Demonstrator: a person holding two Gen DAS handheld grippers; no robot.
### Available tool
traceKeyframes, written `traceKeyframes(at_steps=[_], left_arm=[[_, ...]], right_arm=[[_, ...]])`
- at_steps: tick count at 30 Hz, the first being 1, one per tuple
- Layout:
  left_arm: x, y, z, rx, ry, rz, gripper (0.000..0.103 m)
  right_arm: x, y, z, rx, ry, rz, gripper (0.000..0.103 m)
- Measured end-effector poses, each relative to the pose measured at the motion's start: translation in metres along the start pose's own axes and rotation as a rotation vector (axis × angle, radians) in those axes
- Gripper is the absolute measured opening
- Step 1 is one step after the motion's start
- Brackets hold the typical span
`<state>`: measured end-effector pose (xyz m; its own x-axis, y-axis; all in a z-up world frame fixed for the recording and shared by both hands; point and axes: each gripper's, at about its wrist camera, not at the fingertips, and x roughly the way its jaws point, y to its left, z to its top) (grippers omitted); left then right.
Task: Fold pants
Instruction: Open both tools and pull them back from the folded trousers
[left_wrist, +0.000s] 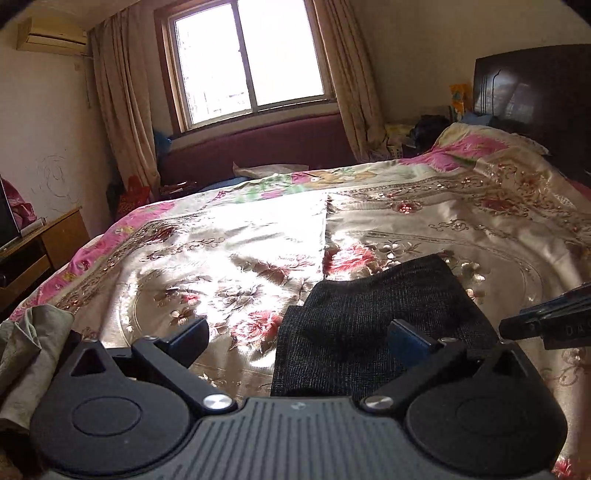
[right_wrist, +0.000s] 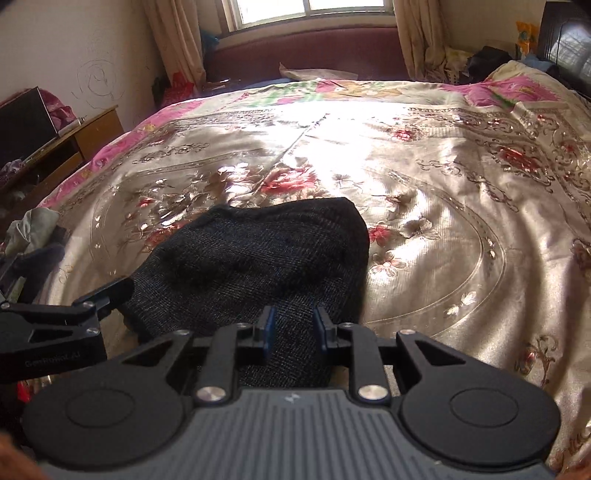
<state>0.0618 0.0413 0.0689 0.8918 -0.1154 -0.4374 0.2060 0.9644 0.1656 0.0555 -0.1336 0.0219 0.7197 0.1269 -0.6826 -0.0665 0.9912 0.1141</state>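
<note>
The left hand-held gripper (left_wrist: 299, 339) gapes wide and empty, the right hand-held gripper (right_wrist: 293, 330) narrowly parted, empty, above dark pants (right_wrist: 258, 251) seemingly nearly folded on the bed (right_wrist: 443, 184).

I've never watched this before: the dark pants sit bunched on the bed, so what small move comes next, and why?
Probably close the right gripper on the pants: its jaws are narrowly apart over the fabric, gripping nothing. The left gripper is wide open beside them.
</note>
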Motion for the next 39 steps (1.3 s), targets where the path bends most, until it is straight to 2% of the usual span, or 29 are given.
traceKeyframes(at_steps=[3,5,10,14,19,25,32,39], left_arm=[[-0.023,-0.004,0.005,-0.026,-0.055,-0.025,0.103],[-0.031,-0.004,0.005,-0.049,-0.058,-0.044,0.103],[-0.028,-0.01,-0.008,-0.066,0.028,-0.074,0.103],[-0.034,-0.016,-0.017,-0.042,0.02,-0.089,0.103],[-0.035,-0.024,-0.023,0.0,0.048,-0.035,0.103],[-0.029,-0.02,-0.033,-0.065,0.113,-0.116,0.103],[-0.02,-0.017,-0.049,-0.086,0.174,-0.12,0.103],[-0.019,-0.021,-0.054,-0.071,0.193,-0.121,0.103]], right_arm=[[-0.023,0.003,-0.01,0.007,-0.027,-0.015,0.024],[-0.034,0.005,-0.016,0.019,-0.037,-0.015,0.024],[-0.046,0.008,-0.029,0.037,-0.033,-0.038,0.024],[-0.051,0.008,-0.04,0.047,-0.018,-0.064,0.025],[-0.057,0.01,-0.048,0.054,-0.018,-0.082,0.025],[-0.061,0.015,-0.056,0.035,-0.017,-0.095,0.028],[-0.056,0.015,-0.065,0.031,0.011,-0.108,0.029],[-0.053,0.014,-0.073,0.033,0.035,-0.118,0.029]])
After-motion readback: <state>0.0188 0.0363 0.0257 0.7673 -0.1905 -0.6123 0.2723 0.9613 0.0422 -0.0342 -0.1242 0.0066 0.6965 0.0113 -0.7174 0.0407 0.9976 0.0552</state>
